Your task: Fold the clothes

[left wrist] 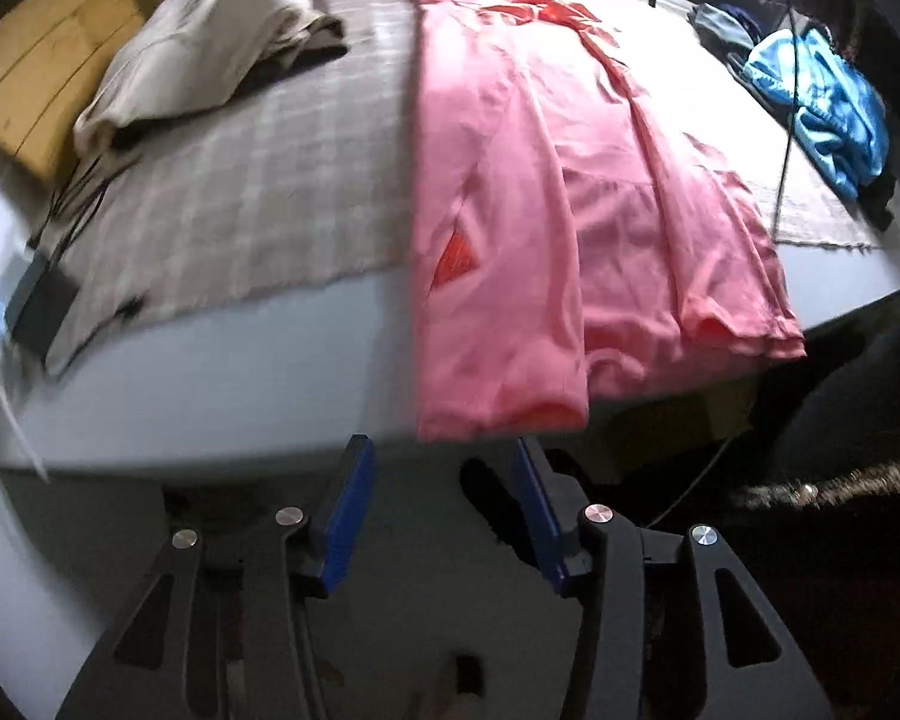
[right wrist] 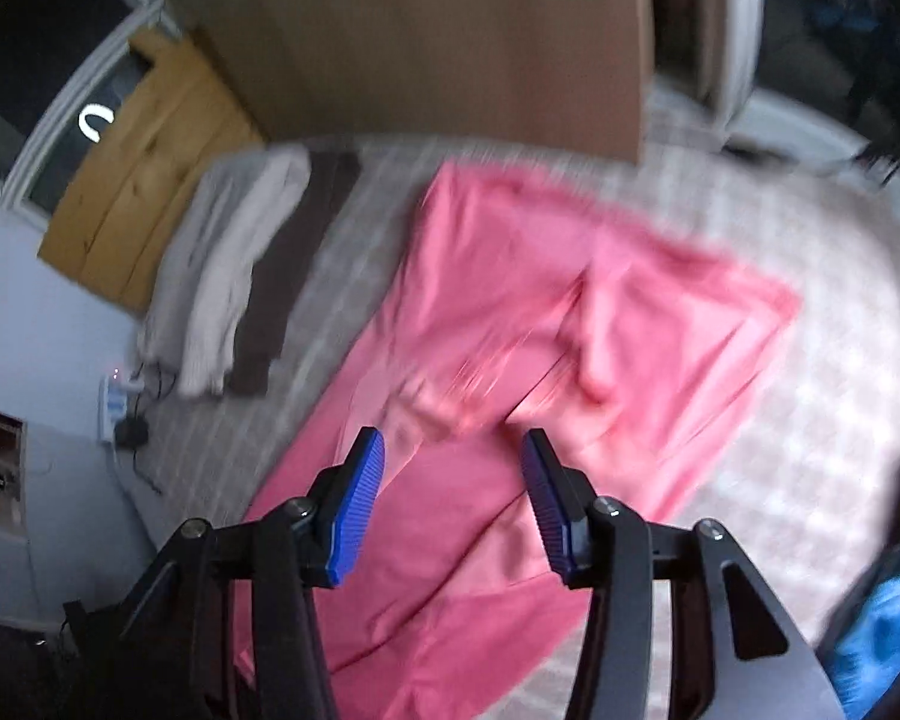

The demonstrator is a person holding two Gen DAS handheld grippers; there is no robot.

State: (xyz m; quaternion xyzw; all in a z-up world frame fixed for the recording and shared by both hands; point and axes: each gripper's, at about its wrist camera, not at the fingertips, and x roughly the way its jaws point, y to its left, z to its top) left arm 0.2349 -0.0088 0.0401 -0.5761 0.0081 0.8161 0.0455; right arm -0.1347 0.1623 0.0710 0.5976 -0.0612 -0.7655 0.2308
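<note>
1. Left wrist view: the pink garment (left wrist: 546, 228) lies lengthwise on the bed (left wrist: 240, 360), over a checked blanket (left wrist: 240, 192). Its hem hangs just over the near edge, and one long side is already folded in over the middle.
2. The left gripper (left wrist: 441, 468) hovers just off that near edge, jaws parted with nothing between them and the blue pads clear of the cloth.
3. Right wrist view: the right gripper (right wrist: 453, 468) hangs above the garment's middle, jaws likewise apart and empty. The picture is blurred, so fine creases cannot be made out.
4. A folded beige and brown pile (left wrist: 210, 42) sits toward the far left corner, and a blue garment (left wrist: 822, 108) at the right edge.
5. Judgement: a lengthwise fold looks finished and both grippers are free. The next move calls for pinching the hem corners at the near edge and carrying them toward the collar.
</note>
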